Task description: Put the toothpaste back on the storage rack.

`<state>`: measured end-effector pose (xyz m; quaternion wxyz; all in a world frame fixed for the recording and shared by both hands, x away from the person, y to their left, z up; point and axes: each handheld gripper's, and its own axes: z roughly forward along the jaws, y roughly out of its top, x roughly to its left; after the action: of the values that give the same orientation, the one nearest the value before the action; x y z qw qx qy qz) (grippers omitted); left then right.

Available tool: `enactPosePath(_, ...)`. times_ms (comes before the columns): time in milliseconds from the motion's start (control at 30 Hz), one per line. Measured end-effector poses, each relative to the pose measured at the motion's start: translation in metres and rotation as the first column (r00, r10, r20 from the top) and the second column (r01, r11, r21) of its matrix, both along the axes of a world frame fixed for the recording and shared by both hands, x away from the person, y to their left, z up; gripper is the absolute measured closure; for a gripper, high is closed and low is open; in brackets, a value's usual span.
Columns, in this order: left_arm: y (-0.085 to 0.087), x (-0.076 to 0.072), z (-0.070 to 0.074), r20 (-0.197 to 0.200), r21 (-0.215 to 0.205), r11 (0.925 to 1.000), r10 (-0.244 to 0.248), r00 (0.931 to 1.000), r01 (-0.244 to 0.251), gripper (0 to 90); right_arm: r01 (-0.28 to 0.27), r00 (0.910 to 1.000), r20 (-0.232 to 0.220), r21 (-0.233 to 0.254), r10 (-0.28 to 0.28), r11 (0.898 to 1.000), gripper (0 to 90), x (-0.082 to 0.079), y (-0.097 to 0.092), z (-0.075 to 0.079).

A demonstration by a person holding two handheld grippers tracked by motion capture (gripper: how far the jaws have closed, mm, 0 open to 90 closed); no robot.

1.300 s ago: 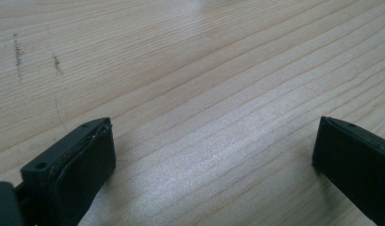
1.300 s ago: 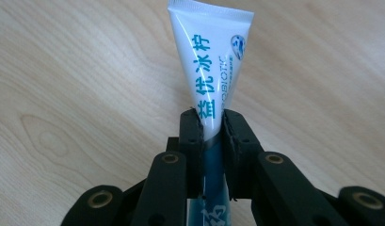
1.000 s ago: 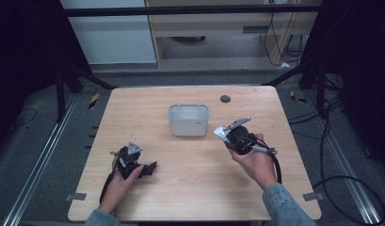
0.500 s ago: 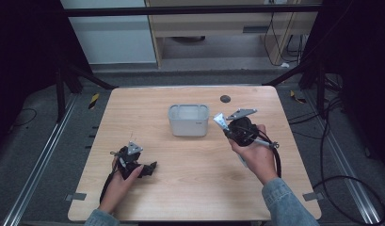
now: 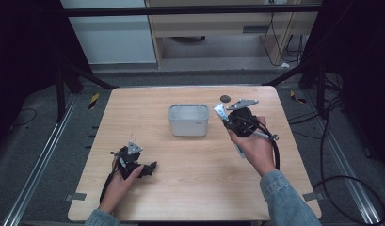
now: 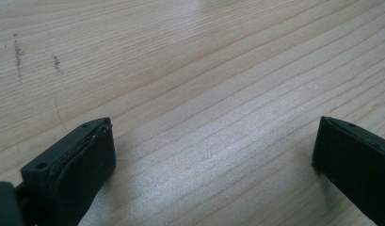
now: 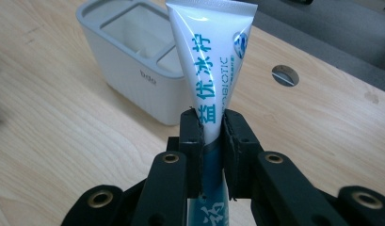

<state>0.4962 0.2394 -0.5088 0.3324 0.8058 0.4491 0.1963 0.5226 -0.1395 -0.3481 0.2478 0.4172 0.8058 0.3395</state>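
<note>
I am resting the left hand-held gripper (image 5: 150, 168) low on the worktop (image 5: 190, 188), well to the left of the grey organiser box (image 5: 188, 119) and nearer to my edge than it. Its jaws are standing wide apart over bare wood, and nothing is sitting between them.

The grey organiser box is standing upright near the middle of the worktop, its open compartments facing up.

Just to the right of the box, I am holding the right hand-held gripper (image 5: 226, 118) above the worktop. Its jaws are pressing tight on a white toothpaste tube (image 7: 210, 61) with blue lettering, pinching it across its flat body. In the right gripper view the tube's crimped end is pointing away from me, towards the box's near right corner, apart from the box. A small dark round hole (image 5: 225, 98) is lying just behind the box's right side.
</note>
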Motion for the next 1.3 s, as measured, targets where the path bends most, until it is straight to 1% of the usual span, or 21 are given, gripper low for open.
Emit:
enactPosePath(33, 0.0, 0.0, 0.0, 0.0, 0.0, 1.0, 0.0, 1.0, 0.0, 0.0, 0.005, 1.0, 0.008, 0.012, -0.005, 1.0, 79.4, 0.001, 0.003, 0.003)
enactPosePath(233, 0.0, 0.0, 0.0, 0.0, 0.0, 1.0, 0.0, 1.0, 0.0, 0.0, -0.015, 0.999, 0.041, 0.025, 0.014, 1.0, 79.4, 0.003, 0.014, 0.017)
enactPosePath(267, 0.0, 0.0, 0.0, 0.0, 0.0, 1.0, 0.0, 1.0, 0.0, 0.0, -0.015, 0.999, 0.041, 0.025, 0.014, 1.0, 79.4, 0.003, 0.014, 0.017)
enactPosePath(300, 0.0, 0.0, 0.0, 0.0, 0.001, 1.0, -0.001, 1.0, 0.001, 0.0, -0.023, 0.9986, 0.049, 0.028, 0.021, 0.999, 79.3, 0.004, 0.018, 0.023)
enactPosePath(333, 0.0, 0.0, 0.0, 0.0, 0.001, 1.0, -0.001, 1.0, 0.001, 0.0, -0.023, 0.9986, 0.049, 0.028, 0.021, 0.999, 79.3, 0.004, 0.018, 0.023)
enactPosePath(367, 0.0, 0.0, 0.0, 0.001, -0.002, 1.0, 0.003, 1.0, -0.003, 0.0, -0.026, 0.9978, 0.062, 0.036, 0.024, 0.999, 79.4, 0.006, 0.022, 0.028)
enactPosePath(400, 0.0, 0.0, 0.0, 0.001, -0.002, 1.0, 0.003, 1.0, -0.003, 0.0, -0.026, 0.9978, 0.062, 0.036, 0.024, 0.999, 79.4, 0.006, 0.022, 0.028)
enactPosePath(433, 0.0, 0.0, 0.0, 0.001, -0.003, 1.0, 0.003, 1.0, -0.003, 0.0, -0.028, 0.997, 0.074, 0.042, 0.025, 0.999, 79.3, 0.007, 0.026, 0.033)
enactPosePath(467, 0.0, 0.0, 0.0, 0.001, -0.003, 1.0, 0.003, 1.0, -0.003, 0.0, -0.028, 0.997, 0.074, 0.042, 0.025, 0.999, 79.3, 0.007, 0.026, 0.033)
enactPosePath(500, 0.0, 0.0, 0.0, 0.002, -0.001, 1.0, 0.001, 1.0, -0.001, 0.0, -0.027, 0.9959, 0.088, 0.052, 0.023, 0.998, 79.3, 0.009, 0.03, 0.038)
enactPosePath(600, 0.0, 0.0, 0.0, 0.002, -0.001, 1.0, 0.001, 1.0, -0.001, 0.0, -0.028, 0.9943, 0.104, 0.06, 0.022, 0.998, 79.3, 0.011, 0.034, 0.046)
enactPosePath(733, 0.0, 0.0, 0.0, 0.001, 0.001, 1.0, 0.0, 1.0, 0.0, 0.0, -0.025, 0.9934, 0.113, 0.075, 0.016, 0.997, 79.3, 0.015, 0.037, 0.051)
enactPosePath(833, 0.0, 0.0, 0.0, 0.002, -0.001, 1.0, 0.001, 1.0, -0.001, 0.0, -0.023, 0.992, 0.125, 0.084, 0.013, 0.996, 79.3, 0.018, 0.041, 0.059)
enactPosePath(933, 0.0, 0.0, 0.0, 0.001, 0.001, 1.0, 0.001, 1.0, -0.001, 0.0, -0.025, 0.9911, 0.132, 0.085, 0.014, 0.996, 79.3, 0.019, 0.043, 0.062)
enactPosePath(967, 0.0, 0.0, 0.0, 0.002, -0.001, 1.0, 0.002, 1.0, -0.002, 0.0, -0.026, 0.9893, 0.145, 0.081, 0.015, 0.996, 79.3, 0.02, 0.045, 0.066)
enactPosePath(1033, 0.0, 0.0, 0.0, 0.002, -0.001, 1.0, 0.002, 1.0, -0.002, 0.0, -0.029, 0.9882, 0.152, 0.083, 0.016, 0.996, 79.3, 0.021, 0.046, 0.067)
enactPosePath(1133, 0.0, 0.0, 0.0, 0.002, -0.001, 1.0, 0.001, 1.0, -0.001, 0.0, -0.022, 0.9876, 0.157, 0.077, 0.01, 0.997, 79.3, 0.025, 0.047, 0.071)
enactPosePath(1233, 0.0, 0.0, 0.0, 0.003, -0.001, 1.0, 0.001, 1.0, -0.001, 0.0, -0.01, 0.9865, 0.164, 0.091, -0.005, 0.996, 79.3, 0.03, 0.049, 0.077)
enactPosePath(1300, 0.0, 0.0, 0.0, 0.001, 0.0, 1.0, 0.0, 1.0, 0.0, 0.0, -0.012, 0.9853, 0.171, 0.096, -0.005, 0.995, 79.3, 0.033, 0.051, 0.08)
